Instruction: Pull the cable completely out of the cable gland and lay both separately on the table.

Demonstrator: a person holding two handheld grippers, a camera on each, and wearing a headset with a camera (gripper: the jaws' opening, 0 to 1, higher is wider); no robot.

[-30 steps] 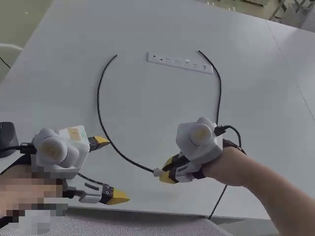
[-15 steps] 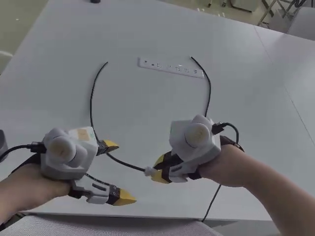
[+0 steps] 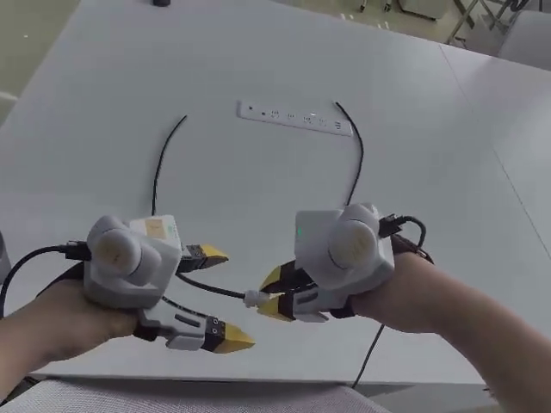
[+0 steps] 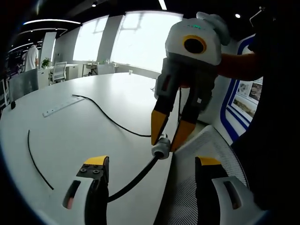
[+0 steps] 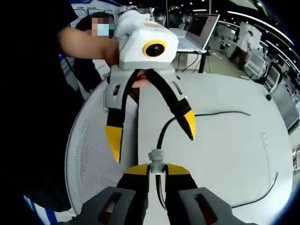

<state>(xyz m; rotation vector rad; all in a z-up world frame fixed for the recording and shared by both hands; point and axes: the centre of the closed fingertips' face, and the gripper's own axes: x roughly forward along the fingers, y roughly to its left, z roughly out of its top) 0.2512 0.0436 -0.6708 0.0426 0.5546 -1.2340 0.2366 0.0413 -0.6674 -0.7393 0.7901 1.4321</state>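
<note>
This looks like an open-plan office or lab. There is a big white table [image 3: 258, 52] with a power strip [image 3: 295, 119], office chairs [image 4: 58, 71] beside tall windows [image 4: 140, 42], strip lights [image 4: 162, 4] overhead, and a monitor [image 5: 202, 29] in the background.

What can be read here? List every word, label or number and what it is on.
No text reads clearly.
Marks on the power strip: too small to read.
Orange sticker on the left gripper: blurred.
Wall posters in the left gripper view: blurred.
</note>
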